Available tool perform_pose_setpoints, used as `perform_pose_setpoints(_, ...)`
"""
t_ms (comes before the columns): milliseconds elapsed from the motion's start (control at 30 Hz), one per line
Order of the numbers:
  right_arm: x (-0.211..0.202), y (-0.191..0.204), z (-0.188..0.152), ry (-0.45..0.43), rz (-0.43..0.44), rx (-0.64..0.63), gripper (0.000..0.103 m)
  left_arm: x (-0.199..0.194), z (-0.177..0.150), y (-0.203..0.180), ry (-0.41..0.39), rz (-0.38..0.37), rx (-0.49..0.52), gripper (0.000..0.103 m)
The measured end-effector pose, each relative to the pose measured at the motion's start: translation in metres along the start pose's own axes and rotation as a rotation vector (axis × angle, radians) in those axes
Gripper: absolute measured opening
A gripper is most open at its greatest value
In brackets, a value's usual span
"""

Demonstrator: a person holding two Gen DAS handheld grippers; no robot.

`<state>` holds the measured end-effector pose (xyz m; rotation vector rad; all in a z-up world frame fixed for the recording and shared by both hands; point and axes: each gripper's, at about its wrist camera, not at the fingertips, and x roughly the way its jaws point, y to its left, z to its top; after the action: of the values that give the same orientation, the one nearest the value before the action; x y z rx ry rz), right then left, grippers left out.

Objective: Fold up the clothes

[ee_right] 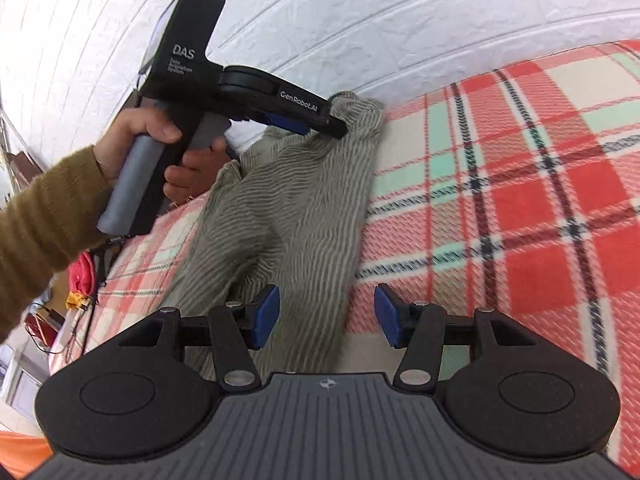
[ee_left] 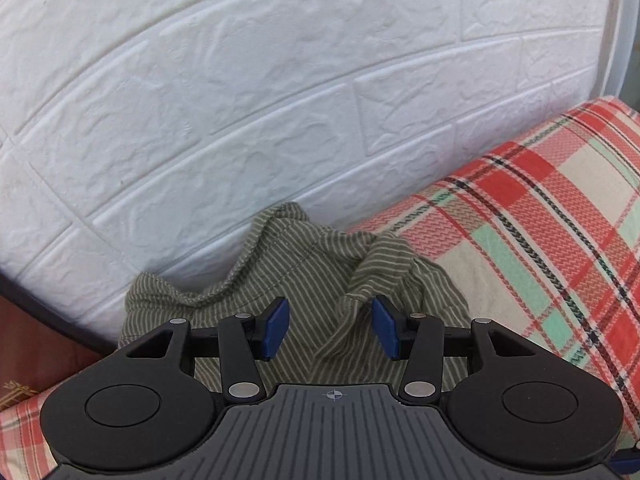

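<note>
Both my grippers released: left gripper (ee_left: 329,329) fingers (ee_left: 277,328) straddle striped garment (ee_left: 304,280) bunched at wall (ee_left: 240,100); right gripper (ee_right: 326,316) over garment's near end, ready to regrasp.

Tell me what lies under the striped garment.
The striped garment lies on a plaid blanket, which shows around it. What the cloth covers directly beneath cannot be seen.
</note>
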<state>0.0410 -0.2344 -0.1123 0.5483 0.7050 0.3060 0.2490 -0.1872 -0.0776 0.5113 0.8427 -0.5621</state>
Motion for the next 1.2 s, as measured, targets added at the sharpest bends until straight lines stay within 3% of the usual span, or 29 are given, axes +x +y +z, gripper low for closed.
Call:
perform_pose_setpoints(167, -0.003, -0.007, -0.004, -0.007, 0.034, 0.036, 0.057, -0.008, 0.0, 0.02, -0.045, -0.088, -0.07, 0.063)
perform_pose_setpoints(300, 0.001, -0.007, -0.002, -0.013, 0.039, 0.05, 0.057, -0.004, 0.0, 0.027, -0.014, -0.202, -0.134, 0.064)
perform_pose_setpoints(433, 0.002, -0.009, -0.001, -0.017, 0.047, 0.061, 0.057, 0.002, -0.001, 0.023, 0.007, -0.218, -0.155, 0.062)
perform_pose_setpoints(467, 0.002, -0.01, -0.001, -0.016, 0.049, 0.064, 0.057, 0.004, -0.001, 0.021, 0.013, -0.226, -0.157, 0.049)
perform_pose_setpoints(500, 0.003, -0.009, 0.0, -0.012, 0.054, 0.063, 0.057, 0.005, -0.002, 0.02, 0.018, -0.232, -0.16, 0.009)
perform_pose_setpoints(533, 0.004, -0.008, 0.0, -0.008, 0.059, 0.063, 0.057, 0.006, -0.002, 0.02, 0.016, -0.237, -0.163, 0.003)
perform_pose_setpoints(600, 0.009, -0.005, 0.003, 0.009, 0.075, 0.058, 0.05, 0.001, -0.003, 0.025, -0.018, -0.236, -0.175, 0.003)
perform_pose_setpoints(667, 0.016, -0.004, 0.004, 0.049, 0.115, 0.059, 0.025, -0.004, -0.004, 0.034, -0.041, -0.234, -0.205, 0.002)
perform_pose_setpoints(700, 0.016, -0.005, 0.006, 0.053, 0.121, 0.06, 0.002, -0.005, -0.005, 0.04, -0.043, -0.233, -0.227, 0.002)
perform_pose_setpoints(800, 0.015, -0.007, 0.008, 0.054, 0.137, 0.068, 0.003, 0.0, -0.011, 0.05, -0.03, -0.208, -0.244, 0.002)
perform_pose_setpoints(933, 0.019, -0.014, 0.004, 0.072, 0.083, 0.075, 0.003, 0.015, -0.021, 0.056, -0.016, -0.19, -0.273, 0.003)
perform_pose_setpoints(1100, 0.015, -0.019, 0.002, 0.068, 0.085, 0.116, 0.006, 0.014, -0.02, 0.055, -0.036, -0.174, -0.287, 0.012)
perform_pose_setpoints(1133, 0.011, -0.017, 0.002, 0.063, 0.082, 0.116, 0.01, 0.012, -0.018, 0.055, -0.037, -0.168, -0.285, 0.02)
perform_pose_setpoints(1167, 0.007, -0.015, 0.002, 0.056, 0.079, 0.113, 0.014, 0.008, -0.017, 0.055, -0.044, -0.158, -0.282, 0.04)
perform_pose_setpoints(1200, 0.003, -0.011, 0.004, 0.035, 0.077, 0.099, 0.016, -0.001, -0.017, 0.057, -0.064, -0.14, -0.279, 0.048)
